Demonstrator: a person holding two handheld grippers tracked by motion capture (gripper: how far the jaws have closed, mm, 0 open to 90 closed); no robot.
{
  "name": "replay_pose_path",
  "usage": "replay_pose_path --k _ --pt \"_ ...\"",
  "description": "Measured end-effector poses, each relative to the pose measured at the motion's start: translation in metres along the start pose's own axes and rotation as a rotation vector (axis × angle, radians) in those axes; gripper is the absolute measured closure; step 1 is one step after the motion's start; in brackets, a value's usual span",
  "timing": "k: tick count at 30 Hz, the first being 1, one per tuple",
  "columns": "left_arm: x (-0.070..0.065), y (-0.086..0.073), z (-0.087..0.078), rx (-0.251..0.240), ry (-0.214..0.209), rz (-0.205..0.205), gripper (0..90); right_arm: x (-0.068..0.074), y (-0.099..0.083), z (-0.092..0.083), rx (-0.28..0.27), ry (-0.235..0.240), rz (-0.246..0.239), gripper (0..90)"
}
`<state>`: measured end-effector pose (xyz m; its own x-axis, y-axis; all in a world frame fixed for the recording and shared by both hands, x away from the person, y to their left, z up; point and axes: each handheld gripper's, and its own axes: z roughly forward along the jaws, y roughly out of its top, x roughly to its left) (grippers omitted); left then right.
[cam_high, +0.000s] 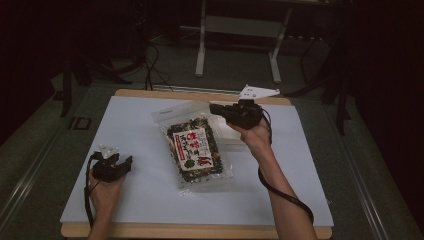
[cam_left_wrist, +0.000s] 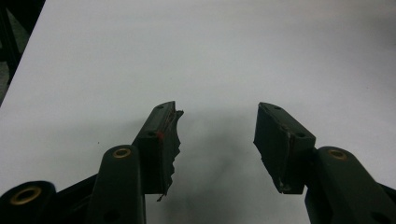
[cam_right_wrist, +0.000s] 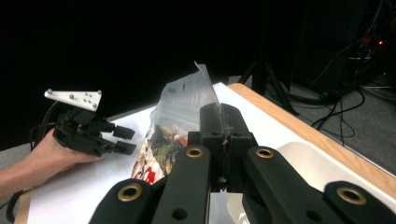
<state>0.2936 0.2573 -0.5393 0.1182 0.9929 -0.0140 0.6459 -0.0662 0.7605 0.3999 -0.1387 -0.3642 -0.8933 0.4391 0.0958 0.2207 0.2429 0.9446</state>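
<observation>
A clear plastic snack bag (cam_high: 196, 145) with a red and white label lies in the middle of the white board (cam_high: 135, 120). My right gripper (cam_high: 214, 108) is shut on the bag's clear top edge (cam_right_wrist: 205, 88) and holds that corner above the board. The bag's dark contents (cam_right_wrist: 161, 142) hang below the jaws. My left gripper (cam_high: 129, 161) rests at the board's left side, open, with nothing between its pads (cam_left_wrist: 163, 140). It also shows as the left gripper (cam_right_wrist: 130, 140) far off in the right gripper view.
The white board lies on a wooden table (cam_high: 200, 231). A pale flat thing (cam_right_wrist: 327, 163) lies on the board near the right gripper. Beyond the table stand a grey frame (cam_high: 240, 40) and floor cables (cam_high: 155, 65).
</observation>
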Motion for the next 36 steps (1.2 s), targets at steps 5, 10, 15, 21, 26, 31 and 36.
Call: replay_pose_path --k 5,10,15,21,26,31,36 --pt "0.0 0.0 0.0 -0.001 0.0 -0.003 49.3 -0.002 0.009 -0.009 -0.014 -0.004 -0.003 90.0" --pt "0.001 0.0 0.0 -0.001 0.002 -0.008 49.3 -0.003 0.015 -0.015 -0.019 -0.007 -0.01 90.0" --pt "0.001 0.0 0.0 -0.001 0.002 -0.007 49.3 -0.004 0.023 -0.022 -0.026 -0.016 -0.017 90.0" --pt "0.001 0.0 0.0 0.0 0.003 -0.005 49.3 -0.005 0.032 -0.034 -0.038 -0.037 -0.034 90.0" --pt "0.001 0.0 0.0 0.0 0.004 -0.006 49.3 -0.007 0.036 -0.042 -0.043 -0.055 -0.038 90.0" --pt "0.001 0.0 0.0 0.001 0.004 -0.006 49.3 -0.012 0.041 -0.054 -0.06 -0.088 -0.035 90.0" --pt "0.001 0.0 0.0 0.002 0.005 -0.004 49.3 -0.018 0.047 -0.065 -0.081 -0.122 -0.037 90.0"
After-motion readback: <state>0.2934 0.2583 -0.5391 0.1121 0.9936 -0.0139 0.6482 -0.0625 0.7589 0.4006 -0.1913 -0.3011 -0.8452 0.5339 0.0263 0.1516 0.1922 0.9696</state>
